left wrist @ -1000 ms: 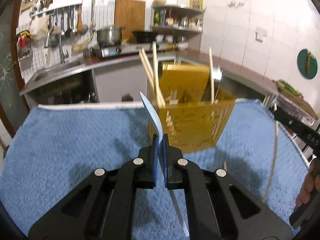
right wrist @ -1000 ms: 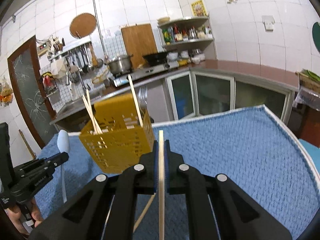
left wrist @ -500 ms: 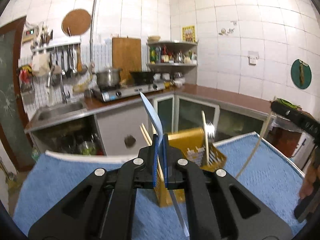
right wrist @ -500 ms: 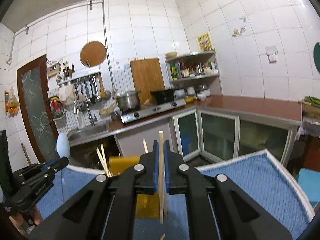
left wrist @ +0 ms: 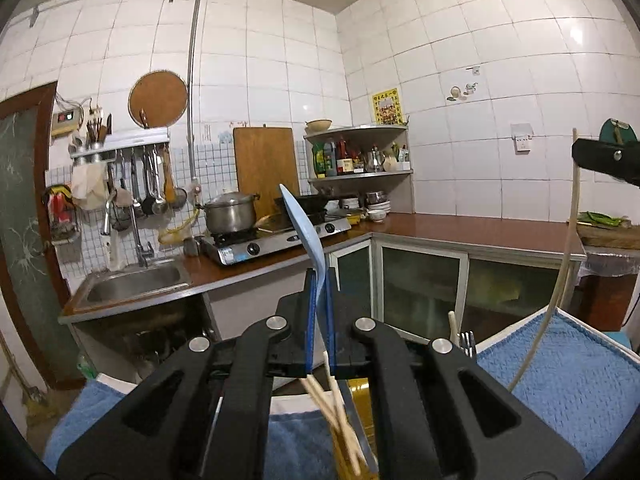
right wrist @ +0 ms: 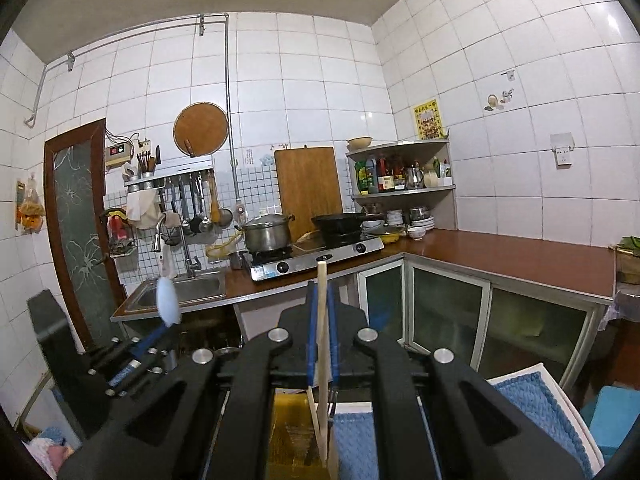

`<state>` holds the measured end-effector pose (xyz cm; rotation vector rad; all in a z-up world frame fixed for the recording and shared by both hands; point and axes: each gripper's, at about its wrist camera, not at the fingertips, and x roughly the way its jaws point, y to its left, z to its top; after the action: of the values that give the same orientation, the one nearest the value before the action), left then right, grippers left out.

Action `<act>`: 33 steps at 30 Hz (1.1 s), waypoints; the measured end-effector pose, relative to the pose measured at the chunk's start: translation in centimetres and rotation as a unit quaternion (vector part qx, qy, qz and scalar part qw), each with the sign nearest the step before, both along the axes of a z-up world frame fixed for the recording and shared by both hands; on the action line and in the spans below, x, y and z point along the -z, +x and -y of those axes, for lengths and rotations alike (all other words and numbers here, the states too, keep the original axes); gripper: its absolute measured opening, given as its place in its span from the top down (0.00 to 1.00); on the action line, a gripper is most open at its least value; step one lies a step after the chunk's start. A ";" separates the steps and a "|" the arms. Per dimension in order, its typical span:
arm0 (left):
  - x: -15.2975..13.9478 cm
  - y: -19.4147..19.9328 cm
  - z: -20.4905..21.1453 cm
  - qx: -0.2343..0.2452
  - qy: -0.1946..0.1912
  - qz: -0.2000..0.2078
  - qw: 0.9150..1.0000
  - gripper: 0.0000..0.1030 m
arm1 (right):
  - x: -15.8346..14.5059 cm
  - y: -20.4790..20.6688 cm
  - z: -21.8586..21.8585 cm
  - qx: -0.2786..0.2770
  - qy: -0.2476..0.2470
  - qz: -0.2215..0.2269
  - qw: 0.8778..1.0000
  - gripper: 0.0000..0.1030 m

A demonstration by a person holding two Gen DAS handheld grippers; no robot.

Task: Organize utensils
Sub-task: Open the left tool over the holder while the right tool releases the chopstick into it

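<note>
**Inspector:** Tiled kitchen, sink and gas stove (right wrist: pixel 316 258) along the far counter; work surface is a blue towel (left wrist: pixel 580 380) low in both views. Left gripper (left wrist: pixel 319 316) is clamped on a pale blue spoon (left wrist: pixel 302 224), bowl up and leaning left. Right gripper (right wrist: pixel 321 336) is clamped on a wooden chopstick (right wrist: pixel 322 320), upright, its lower end hanging just above the yellow utensil holder (right wrist: pixel 292 432).

**Assistant:** And the holder's contents?

**Inspector:** Chopsticks and a fork (left wrist: pixel 467 342) already stand in it. Both grippers sit high, with the holder almost hidden beneath their bodies.

**Assistant:** Main risks, in your judgement?

**Inspector:** First, blind descent — with the basket mostly masked, a tip could land on the rim or a divider and tip the light holder over. Second, the chopstick is pinched across a thin round shaft; a knock against the utensils already standing could pivot it in the pads. Third, the spoon is gripped low on its handle, so it may swing when turned downward.

**Assistant:** Collision between hands?

**Inspector:** Possible — both are converging on one small opening. Which compartment each piece belongs in I cannot tell.
</note>
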<state>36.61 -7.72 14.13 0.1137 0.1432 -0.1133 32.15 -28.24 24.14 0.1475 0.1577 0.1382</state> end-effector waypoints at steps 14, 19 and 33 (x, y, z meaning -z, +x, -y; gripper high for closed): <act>8.0 4.4 0.0 0.008 0.001 -0.072 0.997 0.97 | 8.0 5.7 -2.0 -0.030 -0.029 -0.092 0.995 0.95; 9.0 4.0 -0.9 0.014 -0.004 -0.102 0.995 0.97 | 11.3 6.7 -2.3 -0.038 -0.024 -0.126 0.991 0.95; 5.9 -2.8 -3.8 0.011 -0.033 -0.152 0.988 0.28 | 13.0 3.5 -1.9 -0.009 -0.011 -0.179 0.984 0.53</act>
<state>33.80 -3.96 8.19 0.0314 0.4433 -0.1577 35.70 -26.37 11.12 0.1480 0.5201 0.1265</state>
